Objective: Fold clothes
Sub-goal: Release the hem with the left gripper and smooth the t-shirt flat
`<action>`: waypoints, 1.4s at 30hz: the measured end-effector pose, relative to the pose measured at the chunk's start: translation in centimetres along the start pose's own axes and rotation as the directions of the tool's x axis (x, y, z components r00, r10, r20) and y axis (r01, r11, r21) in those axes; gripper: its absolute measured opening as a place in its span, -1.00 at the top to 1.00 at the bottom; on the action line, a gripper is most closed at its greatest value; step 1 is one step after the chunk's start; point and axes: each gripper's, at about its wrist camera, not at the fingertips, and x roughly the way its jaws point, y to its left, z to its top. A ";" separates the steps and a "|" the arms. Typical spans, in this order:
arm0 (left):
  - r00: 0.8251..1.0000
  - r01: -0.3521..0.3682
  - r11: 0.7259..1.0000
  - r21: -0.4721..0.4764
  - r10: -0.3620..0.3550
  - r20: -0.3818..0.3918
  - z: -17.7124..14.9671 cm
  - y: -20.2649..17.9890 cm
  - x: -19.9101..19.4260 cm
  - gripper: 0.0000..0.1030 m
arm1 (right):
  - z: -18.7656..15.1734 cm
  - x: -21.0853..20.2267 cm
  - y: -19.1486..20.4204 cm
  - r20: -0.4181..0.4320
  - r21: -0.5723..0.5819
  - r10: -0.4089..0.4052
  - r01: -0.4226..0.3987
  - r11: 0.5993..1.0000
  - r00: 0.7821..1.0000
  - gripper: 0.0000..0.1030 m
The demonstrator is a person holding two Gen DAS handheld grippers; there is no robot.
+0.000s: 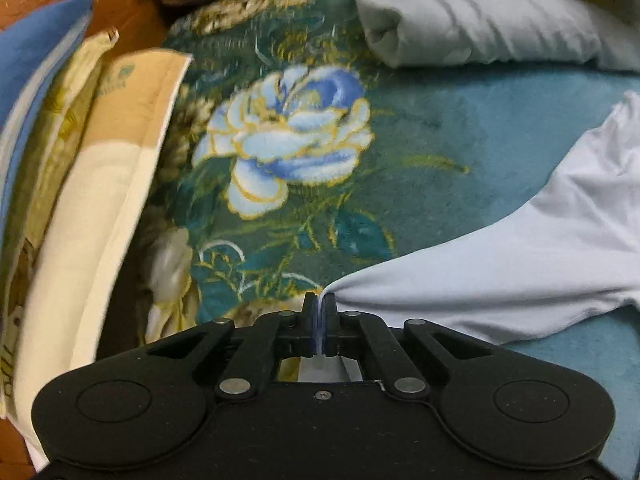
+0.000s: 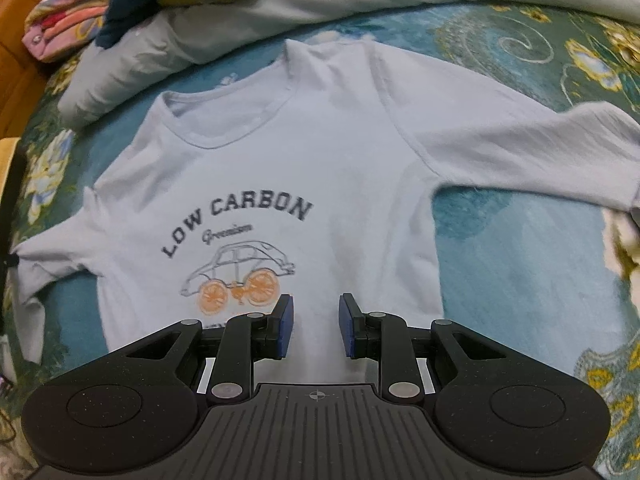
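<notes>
Cotton sleeve point(image 1: 500, 280) pinched at 12 o'clock in my left gripper point(image 1: 319, 312) could slip free, bunching the shirt point(image 2: 320, 152), since my right gripper point(image 2: 316, 324) hangs wide, gripping nothing.

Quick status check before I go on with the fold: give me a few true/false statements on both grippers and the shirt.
1. The left gripper is shut on the T-shirt. True: pale fabric runs between its closed jaws.
2. The right gripper is clamped on the collar. False: its jaws are open, above the lower front of the shirt, holding nothing.
3. The shirt lies print side up. True: LOW CARBON and a car drawing show.
4. The shirt is already folded in half. False: it lies spread, both sleeves out to the sides.
5. The shirt lies on a bare wooden table. False: it lies on a floral blanket.
</notes>
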 end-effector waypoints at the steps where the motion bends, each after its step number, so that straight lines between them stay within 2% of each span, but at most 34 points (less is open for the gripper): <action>1: 1.000 0.017 1.000 -0.018 -0.017 -0.010 -0.2 -0.1 0.0 0.99 | 0.0 -0.1 -0.2 0.002 0.003 -0.003 0.003 1.000 1.000 0.59; 2: 0.999 0.034 0.999 -0.037 -0.035 -0.019 -0.5 -0.2 0.0 1.00 | -0.1 -0.2 -0.5 0.004 0.007 -0.006 0.006 1.000 1.000 0.59; 4: 0.997 0.067 0.995 -0.075 -0.070 -0.037 -1.0 -0.3 0.1 0.80 | -0.1 -0.5 -0.9 0.007 0.014 -0.011 0.011 1.000 1.000 0.59; 5: 0.995 0.084 0.992 -0.093 -0.088 -0.045 -1.2 -0.4 0.1 0.76 | -0.2 -0.7 -1.2 0.009 0.013 -0.015 0.014 1.000 1.000 0.59; 8: 0.992 0.127 0.984 -0.129 -0.129 -0.009 -3.1 -1.6 -3.2 0.44 | -0.7 -1.6 -2.1 0.009 0.007 -0.028 0.028 1.000 1.000 0.59; 10: 0.977 0.211 0.965 -0.158 -0.214 -0.001 -4.8 -3.1 -5.2 0.29 | -1.5 -2.3 -3.1 -0.007 0.013 -0.042 0.042 0.999 0.999 0.54; 12: 0.951 0.302 0.937 -0.176 -0.308 -0.010 -6.8 -5.1 -7.0 0.22 | -2.7 -3.1 -4.2 -0.035 0.011 -0.058 0.059 0.998 0.998 0.37; 15: 0.897 0.419 0.893 -0.166 -0.435 -0.075 -10.4 -9.4 -9.0 0.18 | -4.7 -4.0 -5.9 -0.094 -0.016 -0.078 0.077 0.997 0.993 0.37; 19: 0.847 0.479 0.856 -0.195 -0.509 -0.151 -14.7 -14.1 -10.6 0.14 | -7.2 -4.3 -7.7 -0.199 -0.076 -0.056 0.041 0.996 0.979 0.37; 22: 0.837 0.473 0.847 -0.242 -0.517 -0.177 -17.0 -16.1 -11.5 0.13 | -8.6 -3.8 -8.4 -0.268 -0.121 -0.037 0.004 0.993 0.963 0.37; 26: 0.851 0.432 0.859 -0.275 -0.489 -0.192 -18.6 -17.0 -12.8 0.11 | -10.0 -3.0 -8.9 -0.335 -0.138 -0.009 -0.040 0.990 0.942 0.37; 28: 0.854 0.424 0.863 -0.276 -0.482 -0.197 -18.9 -16.9 -13.3 0.05 | -10.7 -3.2 -9.0 -0.327 -0.119 0.022 -0.064 0.991 0.945 0.39; 29: 0.855 0.428 0.865 -0.261 -0.481 -0.195 -19.0 -16.9 -13.5 0.03 | -11.0 -3.3 -9.0 -0.321 -0.108 0.039 -0.077 0.991 0.946 0.52; 30: 0.853 0.437 0.866 -0.242 -0.485 -0.194 -19.1 -16.9 -13.6 0.01 | -11.3 -3.5 -9.0 -0.306 -0.100 0.037 -0.071 0.992 0.951 0.86; 33: 0.849 0.455 0.869 -0.193 -0.489 -0.201 -19.2 -16.7 -13.4 0.01 | -11.9 -4.4 -9.4 -0.258 -0.064 0.019 -0.036 0.997 0.966 0.94; 36: 0.839 0.480 0.862 -0.165 -0.505 -0.201 -19.3 -16.4 -13.3 0.00 | -13.1 -6.3 -10.3 -0.207 -0.026 -0.027 0.022 0.999 0.978 0.96; 38: 0.825 0.506 0.850 -0.150 -0.527 -0.204 -19.5 -16.4 -13.3 -0.01 | -14.2 -7.3 -11.5 -0.187 0.026 -0.062 0.068 0.997 0.980 0.96; 40: 0.808 0.532 0.836 -0.131 -0.548 -0.216 -20.0 -16.7 -12.9 -0.01 | -15.2 -7.8 -12.6 -0.164 0.111 -0.045 0.064 0.992 0.985 0.96; 42: 0.796 0.550 0.828 -0.112 -0.560 -0.230 -20.6 -17.1 -12.9 -0.01 | -15.6 -7.7 -12.2 -0.143 0.111 -0.073 0.089 0.990 0.987 0.96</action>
